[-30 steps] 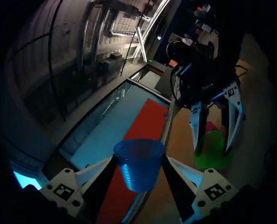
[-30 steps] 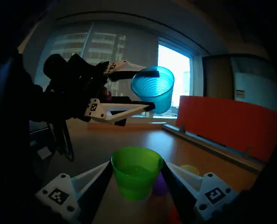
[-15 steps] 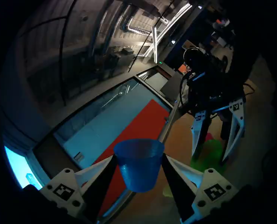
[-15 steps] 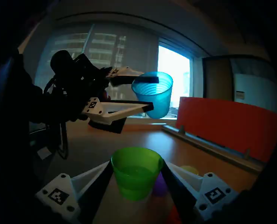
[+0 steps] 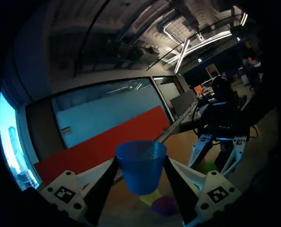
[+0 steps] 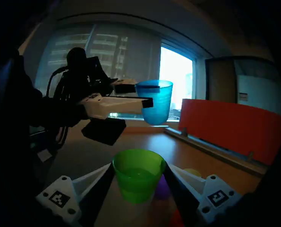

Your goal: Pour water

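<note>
Left gripper (image 5: 140,160) has both fingers pressed on the blue cup (image 5: 141,170), held upright in the air. Right gripper (image 6: 139,168) likewise clamps the green cup (image 6: 137,178), water inside, over the wooden table (image 6: 186,145); the blue cup hangs higher and farther off, not touching it.

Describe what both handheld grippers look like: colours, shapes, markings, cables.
The left gripper and right gripper match: long white tapering jaws with black inner faces, each carrying a square black-and-white marker near its base. Seen from the right gripper view, the left one has a bulky black body with looped black cables.
</note>
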A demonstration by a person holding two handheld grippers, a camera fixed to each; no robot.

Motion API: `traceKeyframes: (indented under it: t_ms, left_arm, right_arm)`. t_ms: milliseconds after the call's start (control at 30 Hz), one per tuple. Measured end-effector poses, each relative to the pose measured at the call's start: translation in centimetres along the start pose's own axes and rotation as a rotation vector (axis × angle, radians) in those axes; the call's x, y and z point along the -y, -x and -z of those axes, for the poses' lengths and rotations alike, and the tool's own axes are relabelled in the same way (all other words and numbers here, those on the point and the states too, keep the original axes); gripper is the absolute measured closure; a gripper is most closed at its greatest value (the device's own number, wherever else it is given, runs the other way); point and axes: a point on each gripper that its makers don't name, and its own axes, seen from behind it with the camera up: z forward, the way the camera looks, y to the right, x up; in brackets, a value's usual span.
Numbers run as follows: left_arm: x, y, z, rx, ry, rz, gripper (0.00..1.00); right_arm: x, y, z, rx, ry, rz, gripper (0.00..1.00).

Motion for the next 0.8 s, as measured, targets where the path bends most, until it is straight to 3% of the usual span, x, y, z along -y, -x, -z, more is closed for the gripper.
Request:
traceKeyframes:
  t_ms: [200,500,667,800]
  left_arm:
    - [-0.35,0.14,0.0,0.003,0.025,0.144,0.16]
    - [0.05,0.08,-0.16,-0.004,0.03,0.309,0.16]
    - [0.18,0.07,-0.12,-0.006,0.032,0.352,0.16]
    - [0.04,0.53,0.05,0.009,0.035,0.35,0.16]
  right_arm:
    - [0.01,-0.16,0.0,-0.001,0.0,0.002,0.09]
    - [0.05,-0.43,0.1,-0.005,0.002,0.005,0.09]
    - [0.0,-0.5,0.15,-0.005,0.002,0.005,0.1]
    - [0.07,-0.53,0.15,-0.004,0.0,0.005,0.1]
